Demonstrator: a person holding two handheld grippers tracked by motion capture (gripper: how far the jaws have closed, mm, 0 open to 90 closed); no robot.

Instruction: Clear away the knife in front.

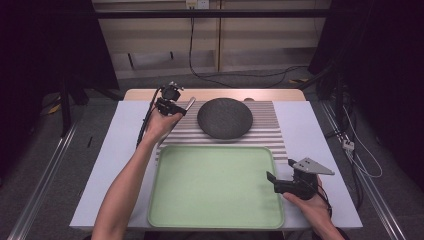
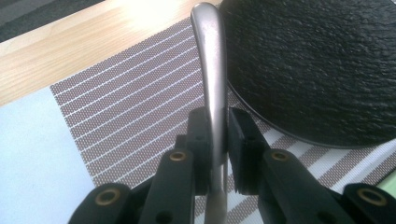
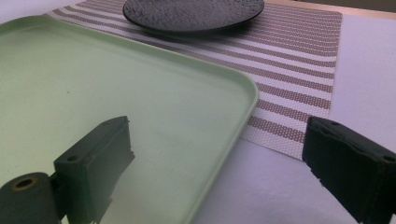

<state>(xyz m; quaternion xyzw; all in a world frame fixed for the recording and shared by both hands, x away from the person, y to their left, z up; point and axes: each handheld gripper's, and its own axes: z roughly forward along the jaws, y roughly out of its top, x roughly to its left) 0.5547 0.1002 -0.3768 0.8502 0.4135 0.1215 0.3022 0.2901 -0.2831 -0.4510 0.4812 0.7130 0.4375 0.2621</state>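
The slim utensil handle of brushed silver metal (image 2: 211, 60) has a smooth satin sheen. The round black plate (image 2: 317, 65) looks like slate or stoneware, matt with a rough, pebbled face. The brown-and-white striped placemat (image 2: 135, 107) is a coarse woven mesh. The pale green rectangular tray (image 3: 116, 98) appears to be smooth plastic with a dull semi-gloss. The table edge of light wood (image 2: 70, 51) shows fine grain. The black gripper jaws look like matt plastic.
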